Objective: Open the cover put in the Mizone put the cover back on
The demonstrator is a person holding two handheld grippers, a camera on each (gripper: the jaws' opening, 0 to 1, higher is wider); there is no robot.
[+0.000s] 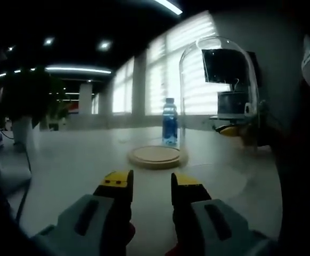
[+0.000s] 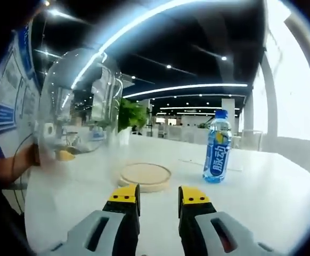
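One bottle (image 2: 217, 146) stands on one white table (image 2: 272, 197). One clear dome (image 2: 79, 106), one round wooden base (image 2: 144, 176). One potted plant (image 2: 129, 115) sits further back. Two grippers: left (image 1: 152, 184), right (image 2: 158, 198), each with two yellow-tipped jaws.

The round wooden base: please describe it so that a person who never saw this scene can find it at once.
Start from the white table. Near its middle, between the blue Mizone bottle and the clear glass dome, which is lifted off, lies the round wooden base. It is the only flat, pale wooden disc there, low with a raised rim and bare on top.
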